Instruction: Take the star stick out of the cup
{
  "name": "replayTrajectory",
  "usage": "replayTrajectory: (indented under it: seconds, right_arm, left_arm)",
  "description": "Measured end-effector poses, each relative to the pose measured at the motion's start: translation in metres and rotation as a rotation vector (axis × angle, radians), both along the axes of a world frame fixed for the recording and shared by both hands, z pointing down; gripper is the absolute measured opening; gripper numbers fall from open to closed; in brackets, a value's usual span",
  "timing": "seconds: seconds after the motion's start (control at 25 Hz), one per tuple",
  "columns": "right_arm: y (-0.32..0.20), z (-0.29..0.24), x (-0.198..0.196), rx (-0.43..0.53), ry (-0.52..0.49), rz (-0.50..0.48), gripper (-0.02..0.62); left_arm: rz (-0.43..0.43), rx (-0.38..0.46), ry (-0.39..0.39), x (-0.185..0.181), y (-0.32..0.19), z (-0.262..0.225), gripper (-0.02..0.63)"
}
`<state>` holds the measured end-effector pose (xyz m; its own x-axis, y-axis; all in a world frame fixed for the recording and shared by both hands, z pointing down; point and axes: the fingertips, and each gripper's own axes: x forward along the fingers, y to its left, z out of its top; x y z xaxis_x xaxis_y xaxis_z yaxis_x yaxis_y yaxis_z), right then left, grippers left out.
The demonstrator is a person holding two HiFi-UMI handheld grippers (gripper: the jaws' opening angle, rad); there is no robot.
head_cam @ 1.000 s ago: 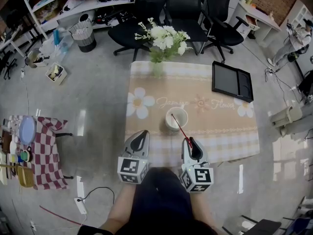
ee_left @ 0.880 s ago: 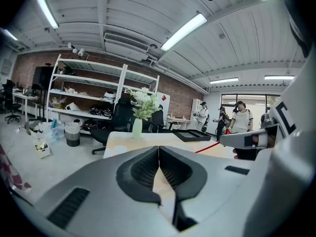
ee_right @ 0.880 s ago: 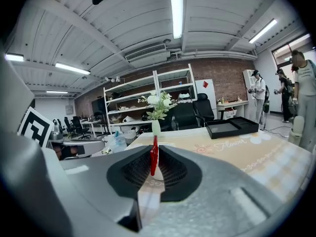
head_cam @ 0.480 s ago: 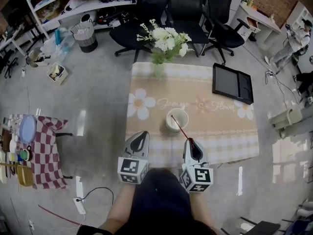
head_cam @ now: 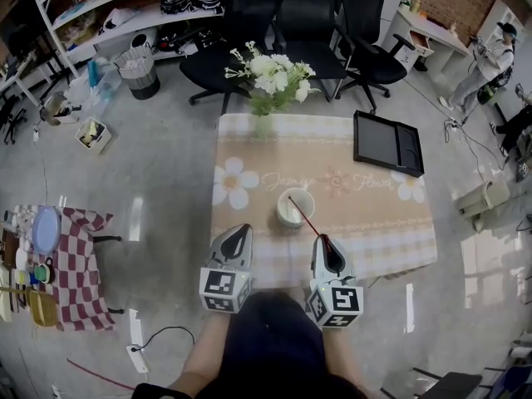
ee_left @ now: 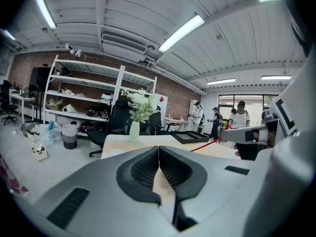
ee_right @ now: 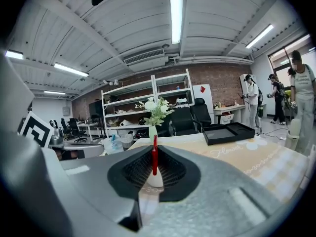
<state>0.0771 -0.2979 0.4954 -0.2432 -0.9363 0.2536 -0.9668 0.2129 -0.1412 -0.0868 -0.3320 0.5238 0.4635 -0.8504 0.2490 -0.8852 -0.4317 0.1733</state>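
at the near rim of the cup [head_cam: 295, 208] the star stick [head_cam: 305, 219] leans out toward you. one end sits inside the cup. the other is pinched in your right gripper [head_cam: 322, 241], whose jaws have just been closing and now press on the thin shaft. draw it out along its own slant, up and back from the cup. go slowly, so the far end does not catch the rim and tip the cup. the stick is slim, straight and red; its star cannot be made out. your left gripper [head_cam: 239, 233], pressed together on nothing, hangs left of the cup on your side. it could steady the cup if that rocks.
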Motion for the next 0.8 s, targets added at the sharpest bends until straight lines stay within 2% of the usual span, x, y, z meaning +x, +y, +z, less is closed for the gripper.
replayTrajectory:
  seconds: [0.8]
  right_arm:
    - [0.009, -0.050, 0.024, 0.123, -0.009, 0.042, 0.017]
  left_arm:
    - [0.069, 0.061, 0.008, 0.032, -0.006, -0.022, 0.011]
